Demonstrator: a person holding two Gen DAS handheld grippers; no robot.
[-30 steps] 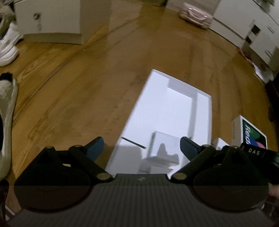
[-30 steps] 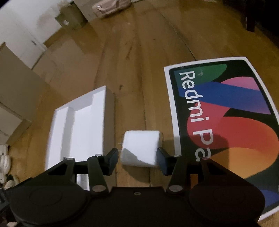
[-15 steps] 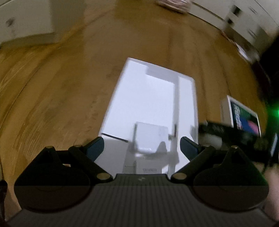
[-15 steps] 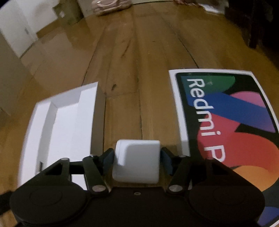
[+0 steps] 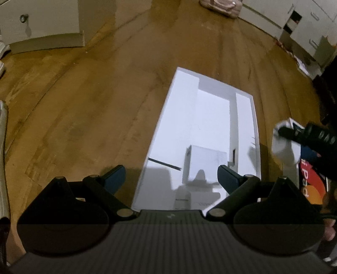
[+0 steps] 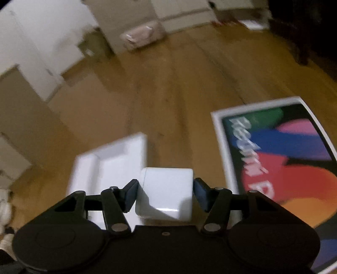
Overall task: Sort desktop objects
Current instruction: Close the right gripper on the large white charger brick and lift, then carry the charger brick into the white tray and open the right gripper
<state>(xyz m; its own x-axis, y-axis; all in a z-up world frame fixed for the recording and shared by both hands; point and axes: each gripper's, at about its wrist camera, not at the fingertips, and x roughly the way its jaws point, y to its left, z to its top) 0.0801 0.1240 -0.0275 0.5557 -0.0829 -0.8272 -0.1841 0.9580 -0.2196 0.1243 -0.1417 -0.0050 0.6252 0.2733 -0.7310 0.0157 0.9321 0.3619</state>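
Observation:
My right gripper [image 6: 165,190] is shut on a white charger block [image 6: 166,191] and holds it above the wooden floor, between the white box tray [image 6: 109,166] and the Redmi Pad box lid [image 6: 280,156]. In the left wrist view the right gripper [image 5: 294,134] shows at the right edge with the white block [image 5: 283,147] in it. My left gripper [image 5: 171,179] is open and empty over the near end of the white tray [image 5: 212,118]. A white inner box [image 5: 205,166] and a thin dark pin [image 5: 164,164] lie in the tray.
White cabinets [image 5: 40,21] stand at the back left and more cabinets [image 5: 294,19] at the back right. A pink bag [image 5: 220,6] lies on the floor far back. The Redmi lid [image 5: 309,181] lies right of the tray.
My right gripper closed on the white block and lifted it off the floor. The left gripper stayed open and shifted slightly over the tray.

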